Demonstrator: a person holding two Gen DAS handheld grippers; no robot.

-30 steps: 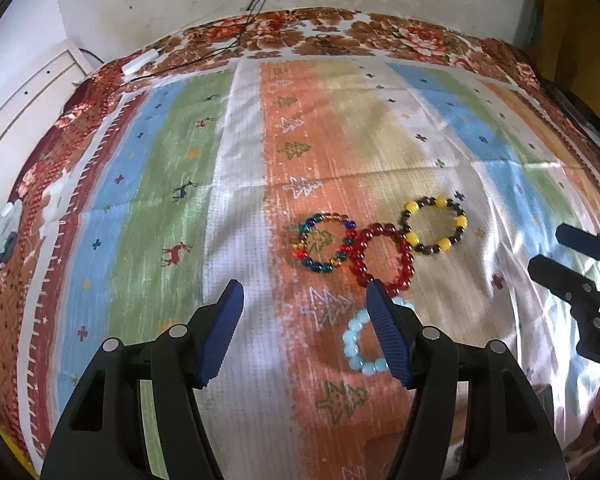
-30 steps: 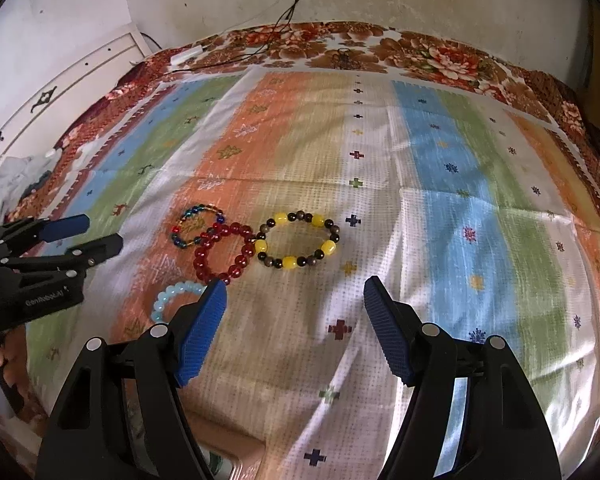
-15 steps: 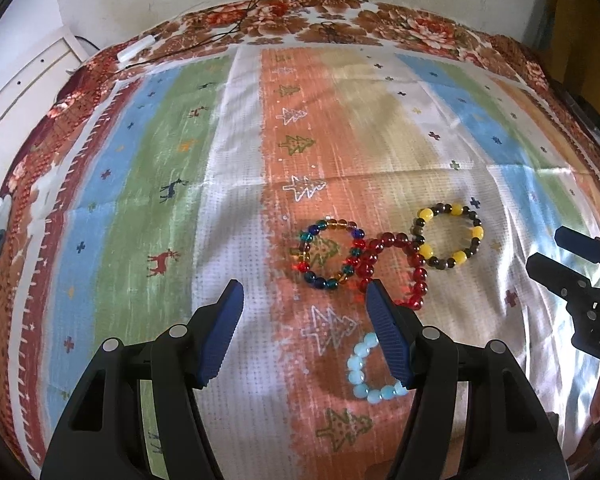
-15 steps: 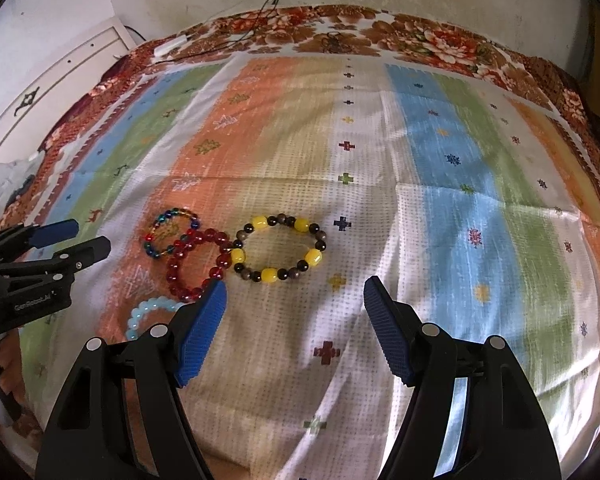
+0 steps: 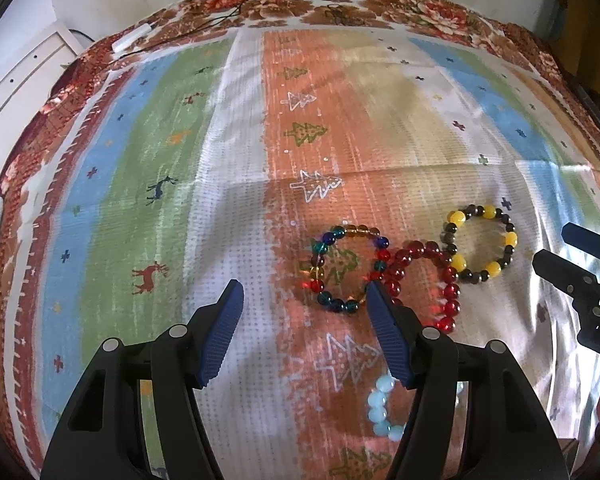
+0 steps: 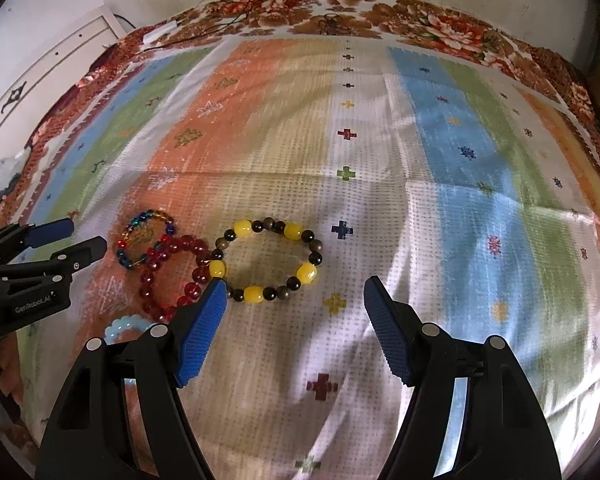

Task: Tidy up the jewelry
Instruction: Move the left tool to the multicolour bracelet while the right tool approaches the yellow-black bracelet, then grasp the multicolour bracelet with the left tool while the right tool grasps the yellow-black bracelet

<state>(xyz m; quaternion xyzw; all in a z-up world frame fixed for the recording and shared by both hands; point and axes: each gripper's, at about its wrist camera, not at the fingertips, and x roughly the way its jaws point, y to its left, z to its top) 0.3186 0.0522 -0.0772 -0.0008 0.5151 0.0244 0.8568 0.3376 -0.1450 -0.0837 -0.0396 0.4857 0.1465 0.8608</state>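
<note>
Several bead bracelets lie on a striped cloth (image 5: pixel 240 200). A multicoloured bracelet (image 5: pixel 315 270) touches a red one (image 5: pixel 452 292); a yellow-and-dark one (image 5: pixel 510 239) lies to the right; a pale blue one (image 5: pixel 378 404) lies nearest, partly hidden by my left gripper's right finger. My left gripper (image 5: pixel 302 300) is open and empty, just left of the multicoloured bracelet. My right gripper (image 6: pixel 294 296) is open and empty, near the yellow-and-dark bracelet (image 6: pixel 244 227). The red (image 6: pixel 146 280), multicoloured (image 6: pixel 122 245) and pale blue (image 6: pixel 118 326) bracelets show at its left.
The cloth (image 6: pixel 460 160) covers a bed with a floral border (image 5: pixel 420 16). Cables and a white plug (image 5: pixel 130 38) lie at the far left corner. A white panel (image 6: pixel 52 68) stands at the left. The other gripper shows at each view's edge (image 5: pixel 580 276) (image 6: pixel 32 272).
Both grippers have moved forward and lower towards the bracelets, which now look larger and nearer. The bracelets have not moved. Both grippers stay open.
</note>
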